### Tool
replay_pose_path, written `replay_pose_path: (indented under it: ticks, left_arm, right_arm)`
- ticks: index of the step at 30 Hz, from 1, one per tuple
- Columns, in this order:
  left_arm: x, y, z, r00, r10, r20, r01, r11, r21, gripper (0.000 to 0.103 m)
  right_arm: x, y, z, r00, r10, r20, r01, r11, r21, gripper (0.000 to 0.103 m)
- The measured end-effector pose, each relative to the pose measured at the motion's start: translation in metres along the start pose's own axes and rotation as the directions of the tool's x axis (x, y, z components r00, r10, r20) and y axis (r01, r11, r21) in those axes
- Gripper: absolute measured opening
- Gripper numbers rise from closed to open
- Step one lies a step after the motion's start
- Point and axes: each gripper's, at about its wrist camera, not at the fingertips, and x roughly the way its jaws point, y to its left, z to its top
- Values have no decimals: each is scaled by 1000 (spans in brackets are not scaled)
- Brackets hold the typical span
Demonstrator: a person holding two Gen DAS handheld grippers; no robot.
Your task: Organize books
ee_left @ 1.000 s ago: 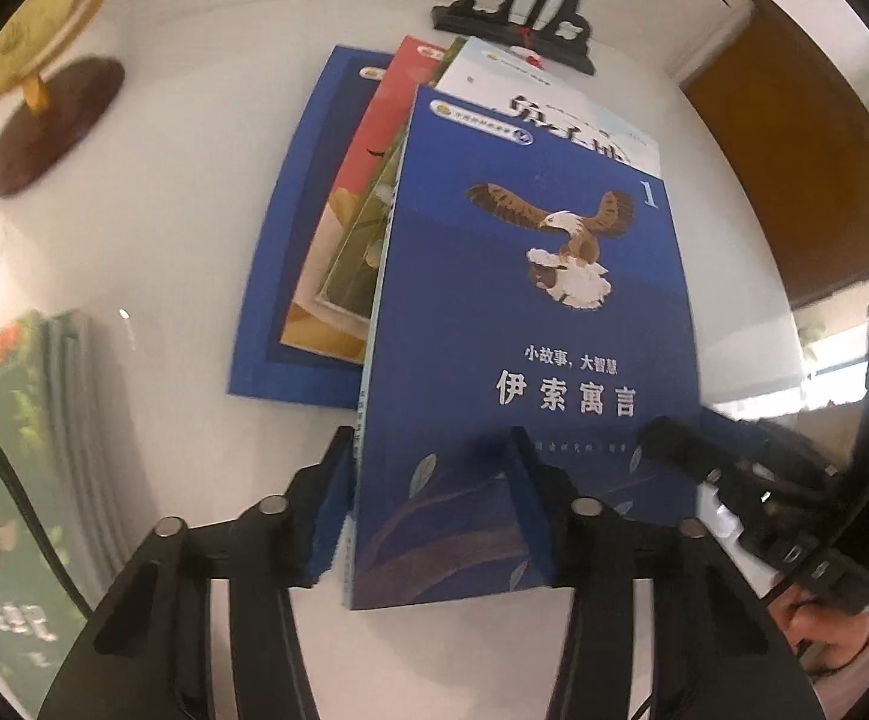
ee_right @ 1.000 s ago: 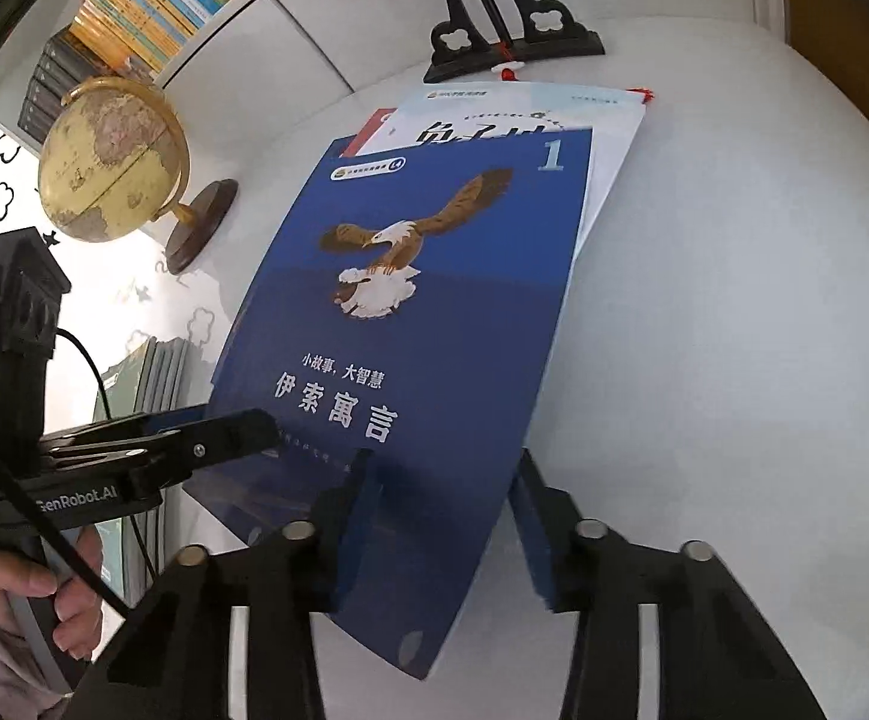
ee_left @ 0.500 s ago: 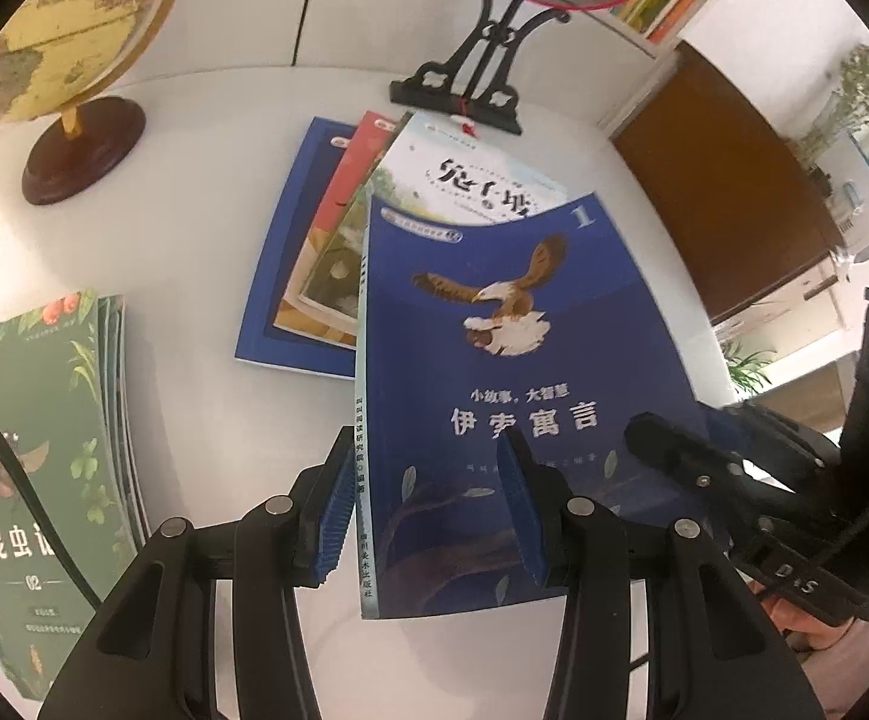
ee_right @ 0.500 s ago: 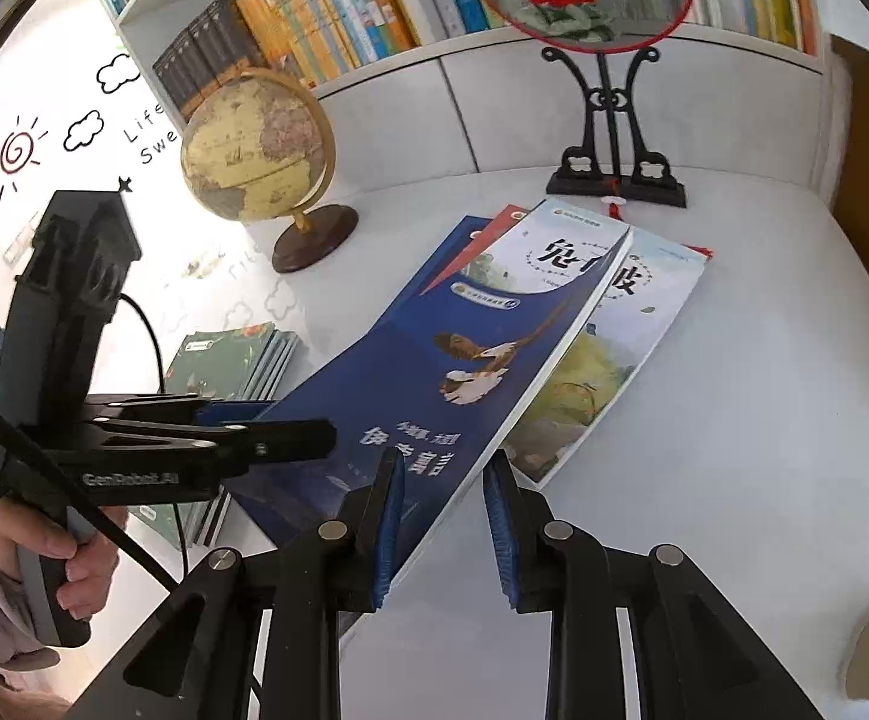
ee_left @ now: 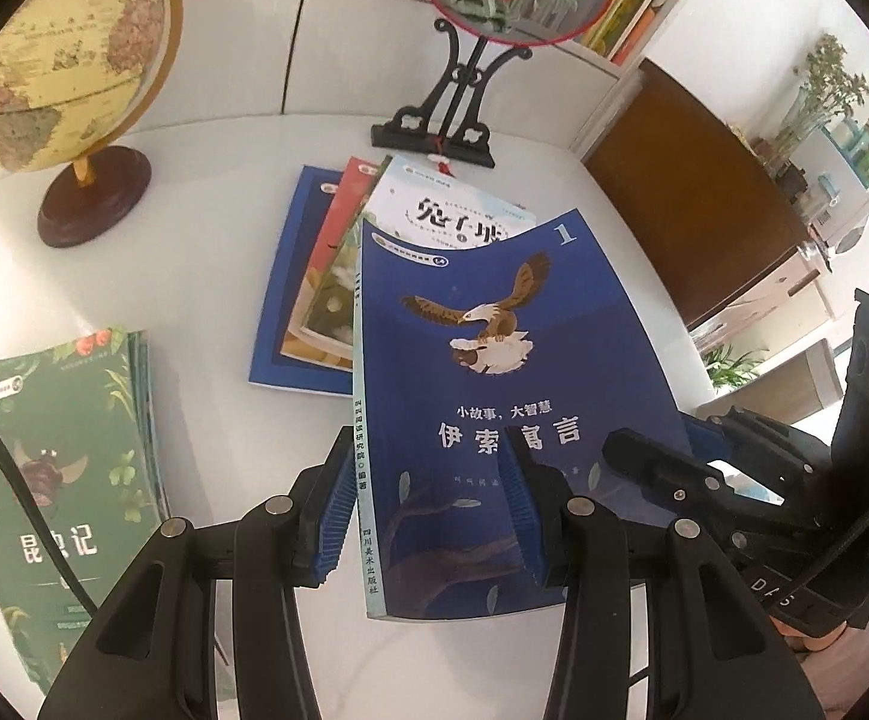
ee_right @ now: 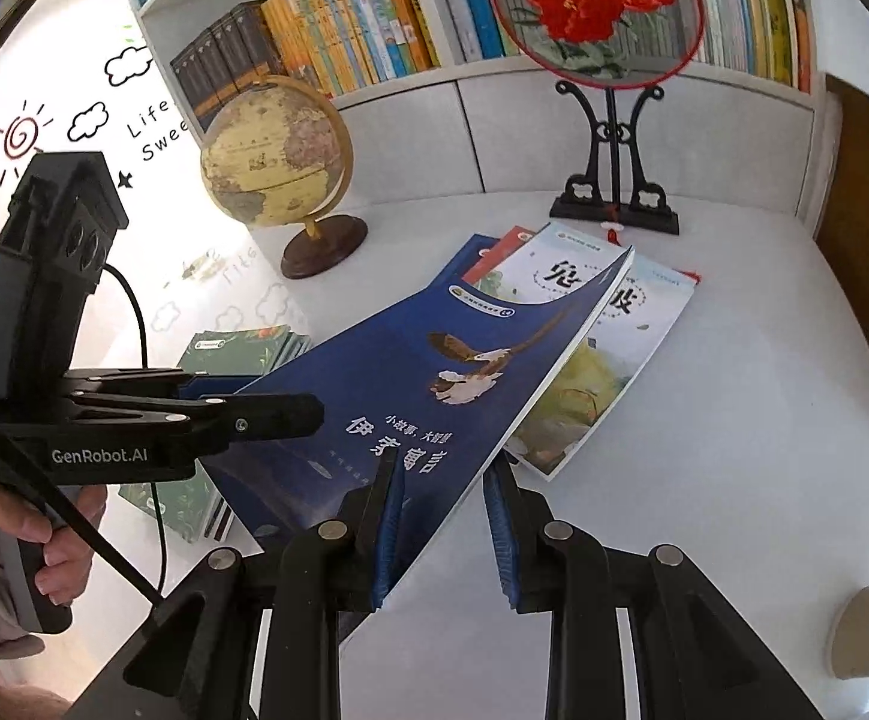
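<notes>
Green book stack (ee_left: 68, 468): flat at table's left edge. Left gripper (ee_left: 428, 510): jaws apart, straddling the blue eagle book's (ee_left: 494, 396) spine edge; grip uncertain. Right gripper (ee_right: 443, 531): part-open around the raised book's opposite edge. Bare table (ee_right: 734, 420) to the right.

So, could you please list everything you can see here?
Eagle book: one, blue, held off the table between both grippers.
Loose books: at least three, blue, red, white, overlapping before the fan.
Green books: small stack, table's left.
Globe: one, yellowish, brown base, back left.
Embroidered fan: one, red flowers, black stand, back centre.
Shelf books: many, multicoloured, shelf behind.
Table: one, white.
Cabinet: one, brown, right.
Left hand-held gripper: black, blue pads, on the spine side.
Right hand-held gripper: same, opposite edge.
Left hand: on the gripper's handle.
</notes>
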Motion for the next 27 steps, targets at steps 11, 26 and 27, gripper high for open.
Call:
replay_pose_path:
  ticks: [11, 26, 27]
  left_arm:
    - [-46, 49, -12, 997, 41, 67, -34, 994, -106, 42]
    - [-118, 157, -72, 977, 172, 130, -129, 949, -288, 42]
    - [-121, 163, -76, 975, 179, 130, -134, 945, -297, 42]
  right_arm:
    - [6, 52, 19, 1000, 20, 20, -18, 994, -111, 27]
    - [57, 179, 30, 984, 167, -57, -176, 949, -263, 27]
    - [60, 187, 30, 983, 171, -61, -182, 945, -271, 27]
